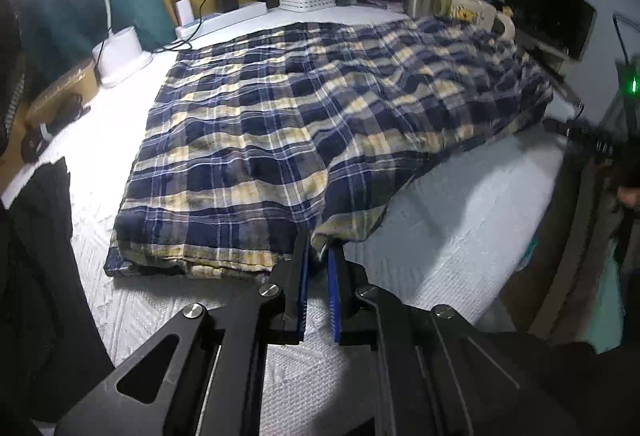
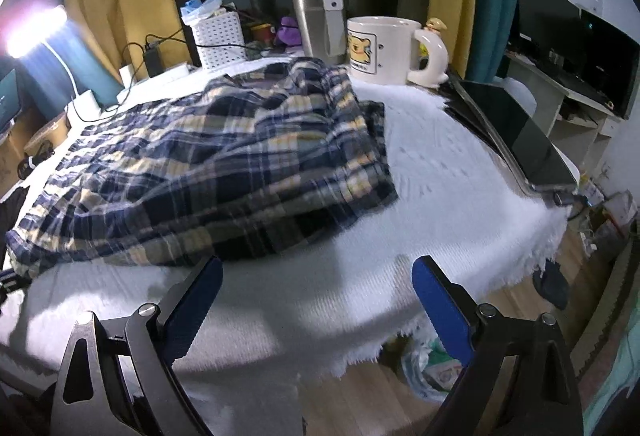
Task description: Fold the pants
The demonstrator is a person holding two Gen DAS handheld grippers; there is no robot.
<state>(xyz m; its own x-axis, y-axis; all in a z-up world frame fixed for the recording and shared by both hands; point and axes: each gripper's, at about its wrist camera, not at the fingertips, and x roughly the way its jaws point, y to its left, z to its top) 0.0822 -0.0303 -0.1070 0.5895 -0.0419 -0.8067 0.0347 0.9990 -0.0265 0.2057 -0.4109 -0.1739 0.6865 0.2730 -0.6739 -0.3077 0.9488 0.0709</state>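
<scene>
White-covered table [image 1: 460, 220]: fills the lower half of both views, clutter along its far edge

Plaid pants [image 1: 304, 124]: spread across the centre of the left wrist view, long axis running from lower left to upper right; in the right wrist view they lie in the centre-left, bunched toward the mug [image 2: 382, 48] at top centre

Left gripper [image 1: 318, 256]: bottom centre, jaws nearly together, pinching the near corner of the pants

Right gripper [image 2: 316, 276]: bottom of frame, jaws wide, nothing between them; the cloth edge sits just above its left finger

Judgement: the left is the nearer, already gripping; the right has yet to reach up-left to the hem
</scene>
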